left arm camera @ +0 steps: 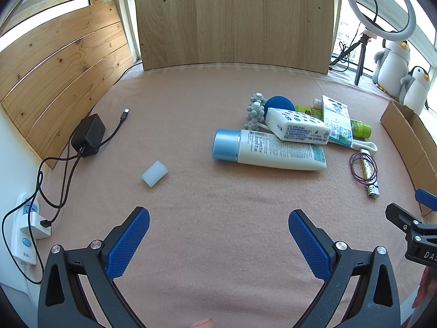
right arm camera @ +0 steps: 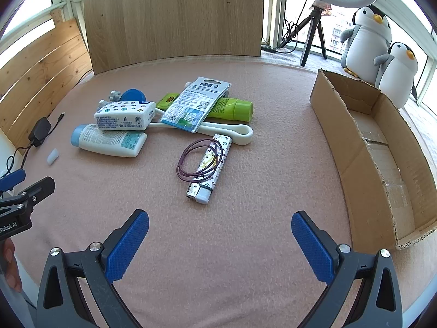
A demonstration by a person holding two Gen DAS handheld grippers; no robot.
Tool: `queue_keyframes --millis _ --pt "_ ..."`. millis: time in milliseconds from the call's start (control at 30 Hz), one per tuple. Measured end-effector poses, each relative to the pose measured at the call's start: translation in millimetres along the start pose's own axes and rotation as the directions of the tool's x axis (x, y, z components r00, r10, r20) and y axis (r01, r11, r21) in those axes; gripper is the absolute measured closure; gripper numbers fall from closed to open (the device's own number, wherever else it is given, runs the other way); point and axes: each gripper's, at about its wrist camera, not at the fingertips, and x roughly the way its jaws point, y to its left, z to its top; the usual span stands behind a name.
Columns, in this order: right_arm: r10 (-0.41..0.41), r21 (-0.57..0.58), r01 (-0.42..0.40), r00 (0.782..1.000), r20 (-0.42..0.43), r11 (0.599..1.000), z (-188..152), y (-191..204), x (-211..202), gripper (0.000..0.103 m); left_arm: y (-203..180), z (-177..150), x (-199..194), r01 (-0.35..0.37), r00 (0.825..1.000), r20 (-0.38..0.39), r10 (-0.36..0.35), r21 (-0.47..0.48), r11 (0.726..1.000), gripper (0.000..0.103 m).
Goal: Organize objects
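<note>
Tissue pack [right arm camera: 124, 116] hides blue lid [right arm camera: 133, 95] partly.

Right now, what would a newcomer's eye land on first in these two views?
Probably the heap of toiletries mid-cloth: a white tube with a blue cap, a tissue pack lying on it, and a green tube behind. Nearer lies a patterned lighter under purple hair ties. An open cardboard box stands to the right, with both grippers open in front.

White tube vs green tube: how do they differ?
The white tube has a pale blue cap and looks bigger; the green tube has a matching green cap. A tissue pack rests on the white tube; a flat packet lies across the green tube. Both lie flat.
</note>
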Motion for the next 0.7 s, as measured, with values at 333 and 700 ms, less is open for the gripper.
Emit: queue_keyframes --millis 333,700 --pt "0.0 0.0 0.0 1.0 -0.001 1.0 -0.9 -0.6 0.8 0.0 -0.2 -1.8 2.1 -0.003 1.0 -0.006 0.003 -0.003 1.0 0.0" --pt "0.001 -0.001 -0.001 1.0 -0.006 1.0 -0.9 -0.4 4.3 0.0 -0.1 -0.2 6.1 -0.007 1.0 -0.016 0.007 -0.009 1.0 0.0"
